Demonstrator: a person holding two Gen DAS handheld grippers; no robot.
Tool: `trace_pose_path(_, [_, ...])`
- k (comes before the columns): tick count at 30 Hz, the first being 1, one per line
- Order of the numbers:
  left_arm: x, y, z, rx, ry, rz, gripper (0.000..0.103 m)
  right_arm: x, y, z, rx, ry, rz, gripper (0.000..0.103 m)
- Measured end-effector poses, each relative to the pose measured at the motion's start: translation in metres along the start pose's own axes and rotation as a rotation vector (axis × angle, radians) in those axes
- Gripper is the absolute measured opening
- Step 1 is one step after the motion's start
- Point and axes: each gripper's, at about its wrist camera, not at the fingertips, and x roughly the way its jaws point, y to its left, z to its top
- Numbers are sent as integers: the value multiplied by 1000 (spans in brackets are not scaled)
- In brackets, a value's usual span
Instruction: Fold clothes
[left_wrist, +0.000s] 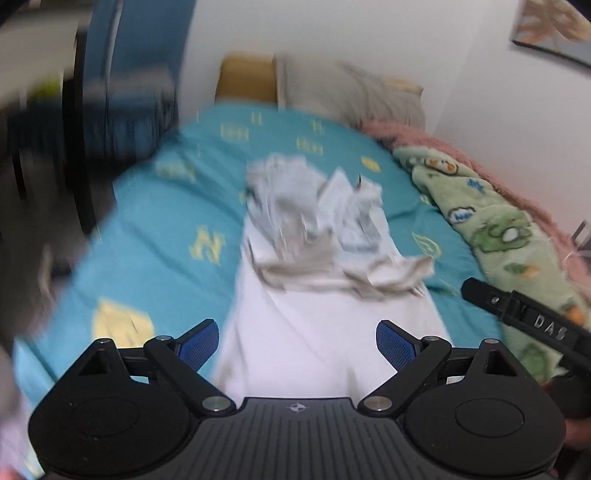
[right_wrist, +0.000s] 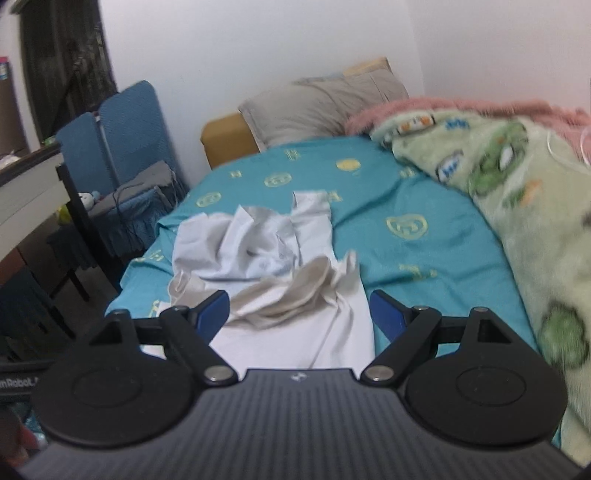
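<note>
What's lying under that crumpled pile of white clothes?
The white clothes lie on a teal bedsheet with yellow prints, which shows all around them. Whatever sits directly beneath the pile is covered.

Crumpled white garment (right_wrist: 258, 240): thin woven cloth, matt, creased. Beige garment (right_wrist: 291, 291) lying on it: soft cloth, matt, rumpled. Teal bedsheet (right_wrist: 406, 258): smooth cotton-like cloth, matt, printed with pale yellow motifs. Green cartoon blanket (right_wrist: 517, 206): plush fleece, fuzzy. Pink blanket (right_wrist: 461, 105): shaggy, rough pile. Grey pillow (right_wrist: 317, 107): matt cloth, wrinkled. Left gripper (left_wrist: 297, 345) and right gripper (right_wrist: 298, 314): matt black plastic, ribbed body, silvery metal pivot pins, blue textured finger pads (left_wrist: 199, 347). Headboard (right_wrist: 225, 136): tan, smooth, material unclear.
</note>
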Motion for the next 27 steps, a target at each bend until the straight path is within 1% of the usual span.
trace_pose_path(2, [12, 12, -2, -97, 105, -56, 94, 0, -4, -1, 42, 35, -5, 84])
trace_pose_path(5, [32, 24, -11, -210, 239, -123, 94, 3, -10, -5, 100, 102, -40, 84])
trace_pose_path(9, [53, 36, -24, -316, 337, -156, 94, 6, -27, -11, 248, 166, -24, 84])
trace_pose_path(11, [64, 45, -30, -387, 367, -164, 94, 8, -34, -14, 317, 190, -11, 84])
trace_pose_path(12, [68, 49, -31, -421, 369, -167, 94, 9, -36, -17, 353, 201, 8, 85])
trace_pose_path(13, [70, 52, -30, -453, 362, -180, 98, 10, -38, -20, 388, 212, 26, 85])
trace_pose_path(15, [69, 57, -27, -501, 327, -184, 98, 14, -40, -27, 472, 253, 82, 84])
trace_pose_path(16, [67, 60, -27, -521, 297, -176, 97, 15, -41, -31, 521, 270, 112, 84])
trace_pose_path(18, [67, 67, -29, -565, 267, -174, 94, 14, -39, -41, 616, 302, 170, 85])
trace_pose_path(19, [67, 71, -30, -588, 252, -173, 91, 13, -38, -47, 663, 322, 198, 85])
trace_pose_path(22, [65, 79, -35, -652, 220, -182, 75, 16, -30, -64, 771, 383, 271, 86])
trace_pose_path(24, [66, 79, -35, -654, 225, -174, 64, 23, -25, -72, 791, 414, 284, 87])
trace_pose_path(25, [65, 78, -33, -647, 219, -164, 53, 26, -22, -76, 798, 428, 290, 87])
trace_pose_path(26, [64, 76, -31, -638, 211, -152, 45, 30, -20, -79, 807, 442, 299, 87])
trace_pose_path(27, [63, 74, -28, -630, 203, -141, 41, 34, -19, -82, 818, 456, 309, 87])
